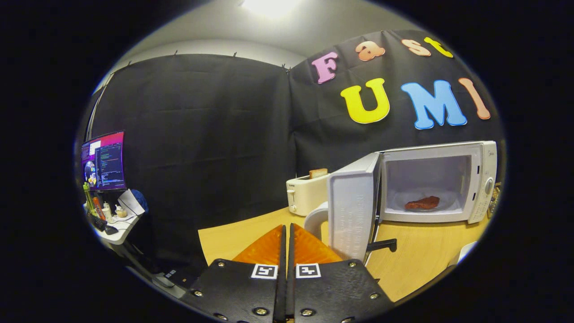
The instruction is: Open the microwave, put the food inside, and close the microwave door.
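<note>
A: So, where is the food [422,203]?

B: Inside the microwave [482,179], lying on the plate at the floor of the cavity. It is a flat, reddish-brown piece, a little toward the middle of the chamber.

A: And the door?

B: The microwave door [352,207] stands swung wide open, hinged on the side nearer the toaster, its inner face turned toward the camera. It hangs out over the wooden table [417,255].

A: What about the gripper [287,233]?

B: Its fingers are pressed together with only a thin slit between them, and nothing is held. They point over the near part of the table, and the open door stands just beyond them and off to one side.

A: Anything else on the table?

B: A pale toaster [307,194] with a slice of bread [318,172] sticking out of its slot, just beside the open door. A white handle-like curve shows behind the door's lower edge; I cannot tell what it belongs to. Far off past the table's other side, a lit monitor [103,161] sits on a cluttered desk.
</note>
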The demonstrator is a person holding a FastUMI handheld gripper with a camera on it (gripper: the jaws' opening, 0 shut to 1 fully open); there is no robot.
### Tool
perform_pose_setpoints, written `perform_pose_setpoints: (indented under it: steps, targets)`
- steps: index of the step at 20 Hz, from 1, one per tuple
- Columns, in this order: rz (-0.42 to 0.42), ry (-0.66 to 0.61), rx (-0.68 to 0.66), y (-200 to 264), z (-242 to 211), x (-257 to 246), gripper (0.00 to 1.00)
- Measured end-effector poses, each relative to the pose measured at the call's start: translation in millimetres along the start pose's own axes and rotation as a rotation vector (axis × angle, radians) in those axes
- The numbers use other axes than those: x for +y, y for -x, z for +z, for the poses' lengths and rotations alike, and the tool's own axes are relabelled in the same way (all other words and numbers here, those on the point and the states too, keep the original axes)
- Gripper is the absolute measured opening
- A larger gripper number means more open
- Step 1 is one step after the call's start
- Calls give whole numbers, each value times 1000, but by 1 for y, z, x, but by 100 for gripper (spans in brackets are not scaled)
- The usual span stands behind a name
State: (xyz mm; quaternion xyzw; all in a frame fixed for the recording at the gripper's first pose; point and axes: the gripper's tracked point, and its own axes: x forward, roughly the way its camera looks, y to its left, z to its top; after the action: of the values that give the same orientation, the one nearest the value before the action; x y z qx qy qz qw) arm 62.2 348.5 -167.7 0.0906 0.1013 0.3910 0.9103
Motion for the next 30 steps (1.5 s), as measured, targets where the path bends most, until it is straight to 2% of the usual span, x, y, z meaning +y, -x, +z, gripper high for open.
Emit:
perform_pose_setpoints:
  steps: [2,4,11,21,30]
  targets:
    - [-50,110,-3,7,2,-5,1]
    - [-98,156,-15,17,5,-16,1]
    - [-192,5,-15,44,14,-75,1]
    - [-383,6,-9,62,14,-176,1]
    - [-569,-9,13,59,18,-264,1]
